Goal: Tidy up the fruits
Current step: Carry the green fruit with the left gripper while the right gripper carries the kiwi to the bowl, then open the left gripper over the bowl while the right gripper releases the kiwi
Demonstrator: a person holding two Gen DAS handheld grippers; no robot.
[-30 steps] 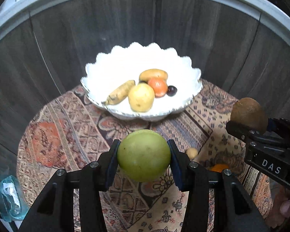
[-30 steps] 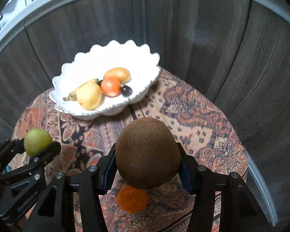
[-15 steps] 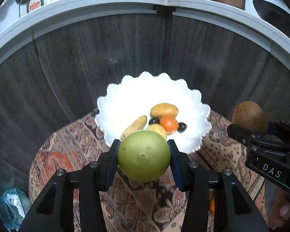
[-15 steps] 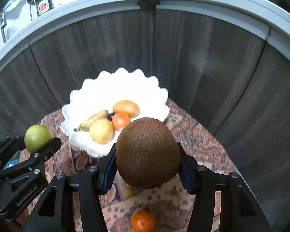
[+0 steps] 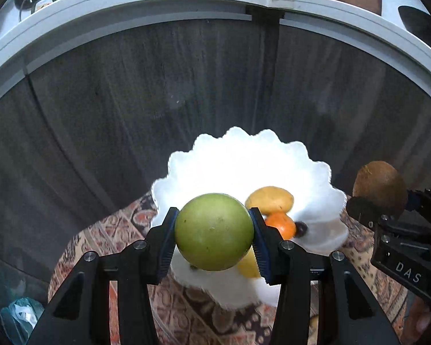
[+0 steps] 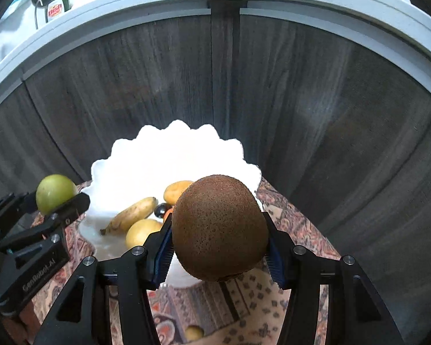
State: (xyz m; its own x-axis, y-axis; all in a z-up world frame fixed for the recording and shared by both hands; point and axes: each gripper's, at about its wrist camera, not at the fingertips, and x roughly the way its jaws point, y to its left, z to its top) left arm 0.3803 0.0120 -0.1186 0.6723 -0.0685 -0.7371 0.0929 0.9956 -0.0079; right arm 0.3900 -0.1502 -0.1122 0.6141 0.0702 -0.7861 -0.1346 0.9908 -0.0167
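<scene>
Left wrist view, lower centre: the left gripper [image 5: 214,237] clamps a round green fruit [image 5: 214,231], smooth, firm and prone to roll, at its widest part. Right gripper [image 6: 218,247] pinches a fuzzy kiwi [image 6: 219,227], probably softer. Both hover before the white bowl [image 5: 244,155].

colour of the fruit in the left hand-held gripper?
Green fruit, clearest in the left wrist view.

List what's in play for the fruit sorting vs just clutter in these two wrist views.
In play:
- green apple, held by left gripper
- kiwi, held by right gripper
- white scalloped bowl
- banana, orange fruit, dark plum in the bowl
- small yellow fruit on the cloth

Clutter:
- dish soap bottle
- plastic bag
</scene>
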